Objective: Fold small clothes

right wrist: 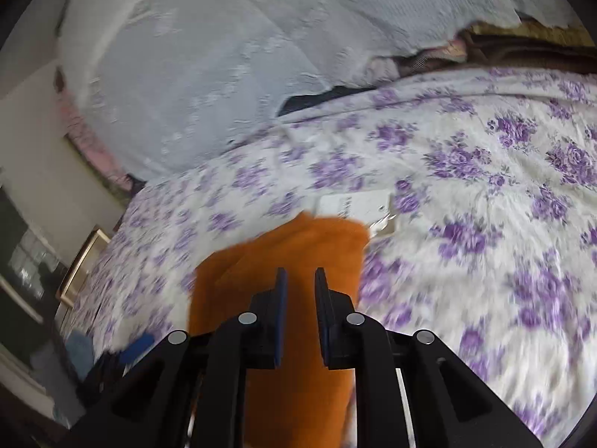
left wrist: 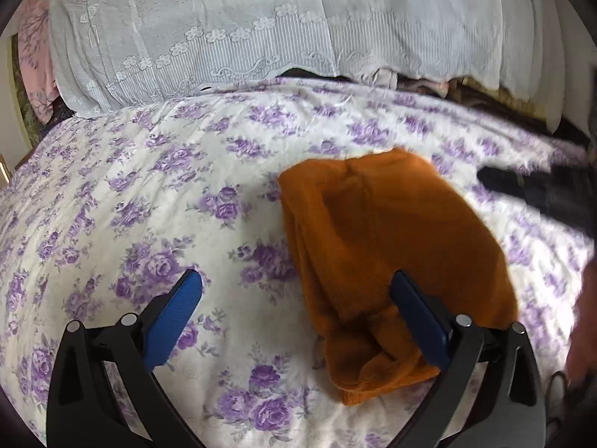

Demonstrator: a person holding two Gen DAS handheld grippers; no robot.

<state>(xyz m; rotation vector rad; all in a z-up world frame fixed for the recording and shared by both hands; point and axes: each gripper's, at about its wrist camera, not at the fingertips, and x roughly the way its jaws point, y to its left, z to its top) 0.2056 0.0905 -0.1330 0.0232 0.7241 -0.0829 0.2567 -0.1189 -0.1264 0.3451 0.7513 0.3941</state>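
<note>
Orange garment (left wrist: 391,246): soft knit-like cloth, folded into rough rectangle, lower end bunched in thick creases; lies on bedsheet (left wrist: 149,205), white cotton with purple rose print, slightly wrinkled. White paper tag (right wrist: 354,205) just beyond garment's far edge. White lace cover (left wrist: 224,30) with embossed flower border behind, draped over a pile.

Left gripper (left wrist: 294,287): blue ribbed pads spread wide, right finger over garment's lower part, left over bare sheet.

Right gripper (right wrist: 300,280): above garment, fingers near-parallel with narrow gap, nothing between.
</note>
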